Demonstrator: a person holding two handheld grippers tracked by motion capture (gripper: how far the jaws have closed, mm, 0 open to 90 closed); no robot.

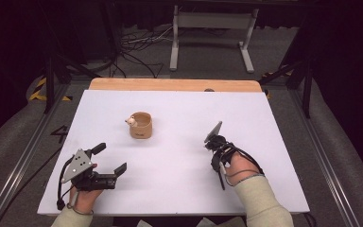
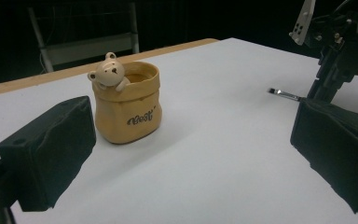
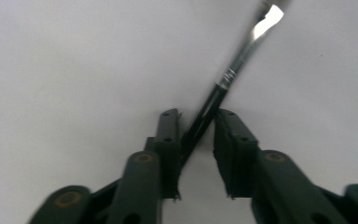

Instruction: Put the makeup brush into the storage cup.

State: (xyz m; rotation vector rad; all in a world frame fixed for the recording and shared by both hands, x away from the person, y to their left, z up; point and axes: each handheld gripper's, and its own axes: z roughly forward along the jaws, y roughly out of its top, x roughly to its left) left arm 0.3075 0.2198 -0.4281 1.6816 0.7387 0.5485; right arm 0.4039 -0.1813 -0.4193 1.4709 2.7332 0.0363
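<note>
From above, a tan ceramic sack-shaped pot with a small bear on its rim (image 1: 141,125) stands mid white surface (image 1: 179,189), between the left gripper (image 1: 111,158), jaws spread wide, and the right gripper (image 1: 213,137).

The left gripper view has the pot (image 2: 126,105) between its parted jaws.

In the right gripper view, the jaws close on a thin black-handled brush with a metal ferrule (image 3: 235,67).

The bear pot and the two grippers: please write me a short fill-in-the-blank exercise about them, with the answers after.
1. A small ____ figure peeks over the rim of the tan pot.
2. The left gripper has its jaws ____, with nothing between them.
3. The right gripper holds a thin ____ with a flat metal tip.
4. The pot stands on the ____ table.

Missing words: bear; open; brush; white
</note>
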